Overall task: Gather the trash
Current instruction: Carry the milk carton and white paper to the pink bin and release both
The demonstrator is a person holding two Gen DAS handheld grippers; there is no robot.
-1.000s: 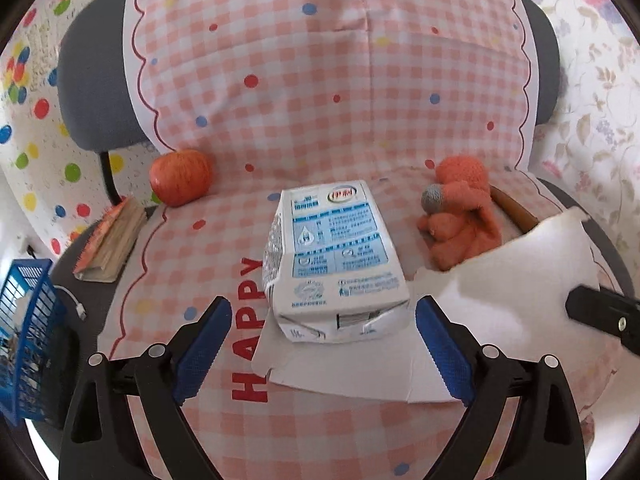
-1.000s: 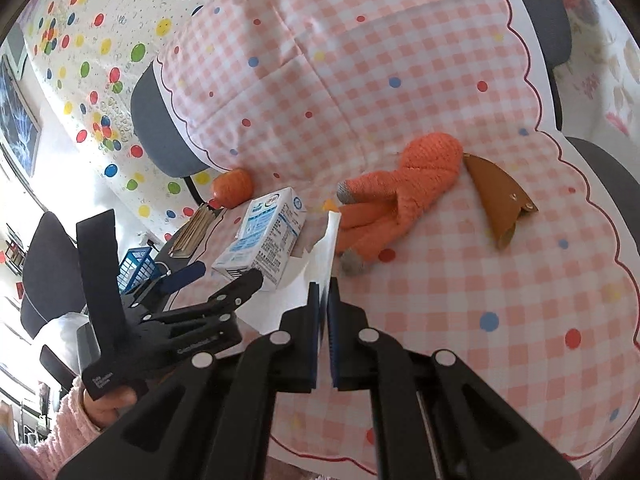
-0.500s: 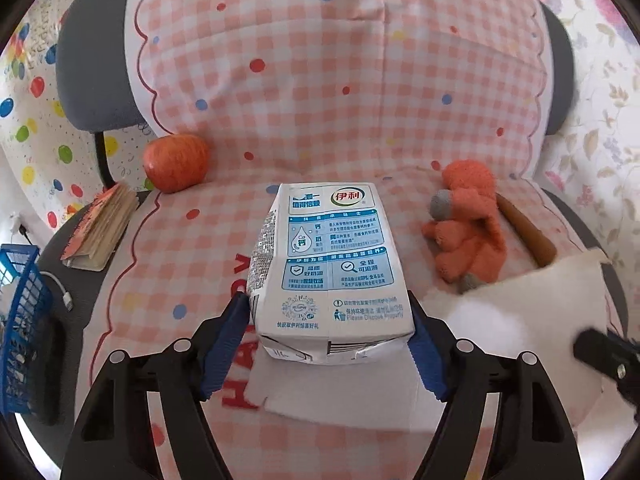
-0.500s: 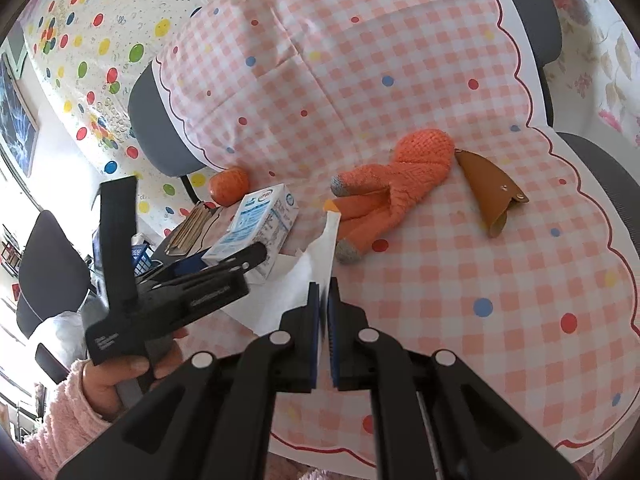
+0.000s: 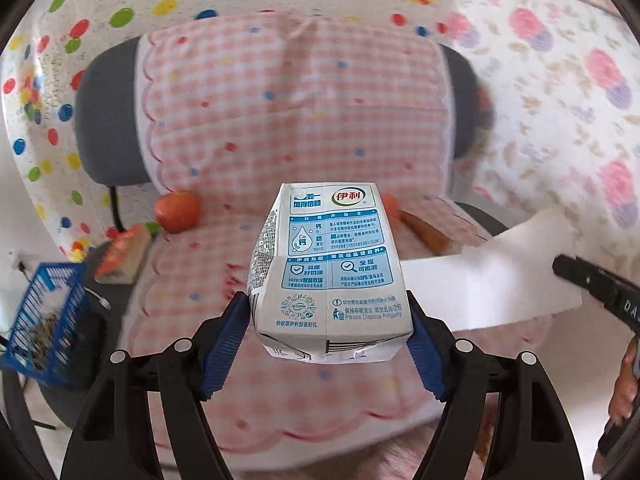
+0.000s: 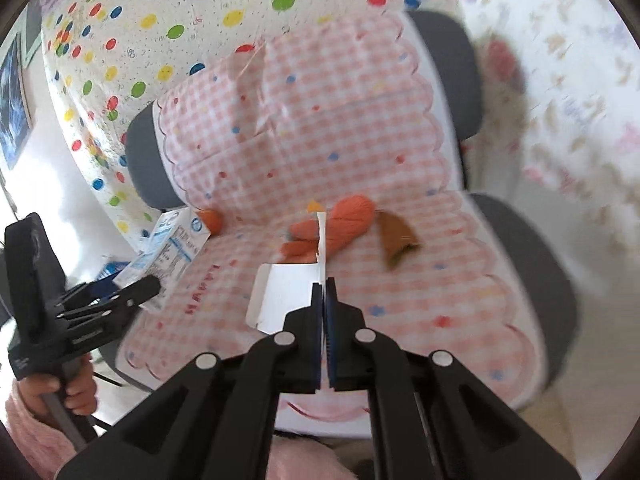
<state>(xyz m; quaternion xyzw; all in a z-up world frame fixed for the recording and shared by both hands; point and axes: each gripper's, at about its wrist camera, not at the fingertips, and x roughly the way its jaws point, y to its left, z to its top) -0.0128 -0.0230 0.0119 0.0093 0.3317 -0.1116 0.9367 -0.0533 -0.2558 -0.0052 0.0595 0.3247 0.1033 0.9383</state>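
My left gripper (image 5: 328,344) is shut on a white and blue milk carton (image 5: 328,272) and holds it in the air above the chair seat. The carton also shows in the right wrist view (image 6: 168,248) with the left gripper (image 6: 132,292) under it. My right gripper (image 6: 323,300) is shut on a white sheet of paper (image 6: 286,292), lifted off the seat. The paper also shows at the right of the left wrist view (image 5: 488,280).
A grey chair covered with a pink checked cloth (image 5: 296,120) holds an orange fruit (image 5: 178,212), an orange plush toy (image 6: 336,228) and a brown piece (image 6: 394,236). A blue basket (image 5: 44,320) and a book (image 5: 122,256) are at the left.
My left gripper closed on the carton and lifted it off the seat. My right gripper lifted the paper up and back. Both views pulled away from the chair.
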